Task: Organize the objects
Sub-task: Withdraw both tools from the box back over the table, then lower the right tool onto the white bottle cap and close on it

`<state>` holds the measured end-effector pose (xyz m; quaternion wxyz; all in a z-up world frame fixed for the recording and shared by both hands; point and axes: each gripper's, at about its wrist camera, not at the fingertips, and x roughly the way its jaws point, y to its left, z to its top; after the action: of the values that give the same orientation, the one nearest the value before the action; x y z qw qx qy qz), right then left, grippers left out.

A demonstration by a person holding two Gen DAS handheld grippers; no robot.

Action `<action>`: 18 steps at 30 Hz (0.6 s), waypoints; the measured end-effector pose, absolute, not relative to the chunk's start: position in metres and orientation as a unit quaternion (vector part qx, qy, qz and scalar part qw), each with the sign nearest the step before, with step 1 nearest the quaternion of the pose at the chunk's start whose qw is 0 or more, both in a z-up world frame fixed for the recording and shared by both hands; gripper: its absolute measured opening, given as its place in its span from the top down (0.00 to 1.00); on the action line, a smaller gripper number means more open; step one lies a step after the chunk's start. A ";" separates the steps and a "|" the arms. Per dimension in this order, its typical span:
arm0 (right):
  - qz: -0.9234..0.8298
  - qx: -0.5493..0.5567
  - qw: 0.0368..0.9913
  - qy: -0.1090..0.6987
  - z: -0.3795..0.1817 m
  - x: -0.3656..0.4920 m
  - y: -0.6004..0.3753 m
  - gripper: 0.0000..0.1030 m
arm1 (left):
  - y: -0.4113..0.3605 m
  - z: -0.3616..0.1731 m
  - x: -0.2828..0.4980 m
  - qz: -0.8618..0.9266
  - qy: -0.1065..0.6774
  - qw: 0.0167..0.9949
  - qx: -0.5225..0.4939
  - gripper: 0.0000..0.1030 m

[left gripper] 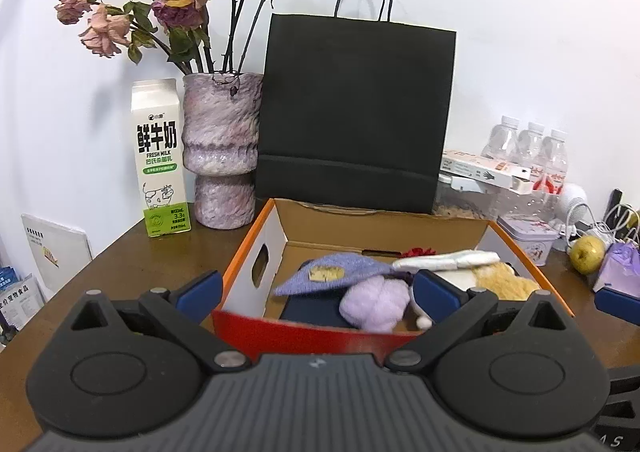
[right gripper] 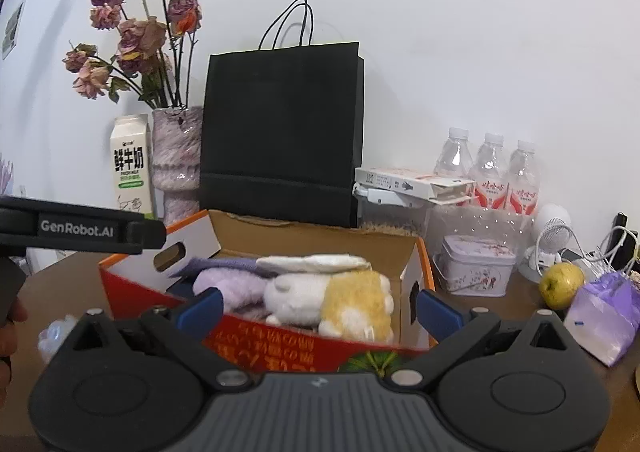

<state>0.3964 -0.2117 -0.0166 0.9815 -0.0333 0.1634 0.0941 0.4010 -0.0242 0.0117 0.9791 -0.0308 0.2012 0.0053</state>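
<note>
Open orange-rimmed cardboard box [right gripper: 418, 252]: white-and-yellow plush toy [right gripper: 332, 302], long axis crosswise, lies directly ahead of the empty, spread right gripper [right gripper: 318, 306]; left gripper [left gripper: 316, 294], likewise spread.

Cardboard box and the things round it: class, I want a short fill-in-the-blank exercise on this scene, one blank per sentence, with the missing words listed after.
1. Directly behind the cardboard box stands a paper bag coloured ____.
2. The vase holds dried ____.
3. The carton left of the vase is labelled fresh ____.
4. The number of clear water bottles standing in a row is ____.

Missing words: black; roses; milk; three
</note>
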 end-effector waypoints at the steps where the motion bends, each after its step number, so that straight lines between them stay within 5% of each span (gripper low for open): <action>1: 0.095 -0.034 0.981 0.165 -0.018 0.392 -0.212 0.00 | -0.024 0.011 0.397 0.004 0.201 0.979 -0.028 0.00; 18: 0.112 -0.041 0.973 0.196 -0.035 0.320 -0.214 0.00 | -0.019 -0.013 0.328 -0.015 0.216 0.976 0.005 0.00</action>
<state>0.3200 -0.2137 -0.0355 0.9733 -0.0408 0.1963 0.1121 0.3280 -0.0195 -0.0126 0.9762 0.0053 0.2161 -0.0147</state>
